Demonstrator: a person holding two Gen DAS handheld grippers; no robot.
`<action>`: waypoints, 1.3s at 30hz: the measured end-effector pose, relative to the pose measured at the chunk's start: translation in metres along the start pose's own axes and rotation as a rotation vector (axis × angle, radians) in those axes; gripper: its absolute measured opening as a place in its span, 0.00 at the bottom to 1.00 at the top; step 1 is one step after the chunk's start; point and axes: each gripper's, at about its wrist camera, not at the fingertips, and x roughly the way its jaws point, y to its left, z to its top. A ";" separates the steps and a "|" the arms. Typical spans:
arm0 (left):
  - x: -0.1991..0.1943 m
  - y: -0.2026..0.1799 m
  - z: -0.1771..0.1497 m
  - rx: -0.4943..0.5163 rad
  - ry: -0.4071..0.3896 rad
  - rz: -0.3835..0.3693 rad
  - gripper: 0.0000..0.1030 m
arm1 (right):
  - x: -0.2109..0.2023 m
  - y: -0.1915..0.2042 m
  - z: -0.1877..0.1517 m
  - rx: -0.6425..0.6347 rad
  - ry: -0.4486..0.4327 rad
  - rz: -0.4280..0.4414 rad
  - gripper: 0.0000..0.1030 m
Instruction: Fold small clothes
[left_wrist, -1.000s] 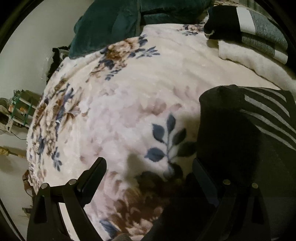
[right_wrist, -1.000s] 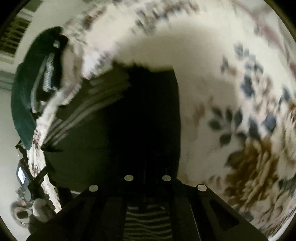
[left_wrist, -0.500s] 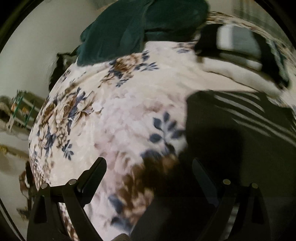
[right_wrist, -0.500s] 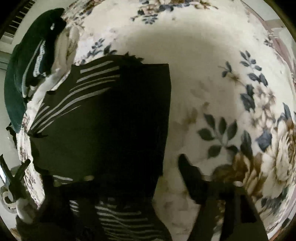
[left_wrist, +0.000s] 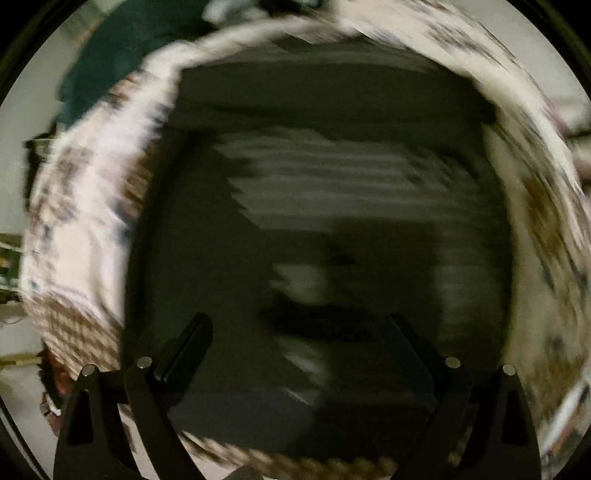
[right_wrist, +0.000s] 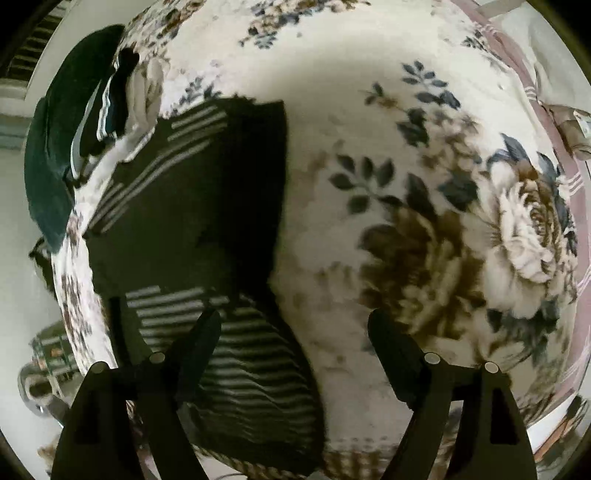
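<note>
The dark striped garment is lying flat on the floral blanket, left of centre in the right wrist view, its long axis running from the near edge toward the far-left pile of folded clothes. The right gripper is hovering above the garment's near right corner with its jaws spread apart and nothing between them; the left finger is overlapping the striped near flap, the right finger is standing over bare blanket. The left gripper, jaws likewise apart and empty, is looking straight down on the same garment, which is filling most of its heavily blurred view. Judged from this, the left gripper is the nearer to the cloth's middle, the right to its near right edge. Compared with half a second ago, the left gripper has swung from the blanket onto the garment, and the right gripper has drawn slightly right of it.
</note>
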 end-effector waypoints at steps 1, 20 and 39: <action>0.005 -0.023 -0.017 0.015 0.031 -0.021 0.92 | 0.004 -0.012 0.000 -0.021 0.027 -0.006 0.81; 0.065 -0.157 -0.066 0.100 0.035 0.062 0.08 | 0.103 -0.044 0.160 0.008 0.133 0.412 0.81; -0.060 -0.035 -0.053 -0.225 -0.150 -0.100 0.06 | 0.070 0.097 0.194 -0.117 0.104 0.203 0.06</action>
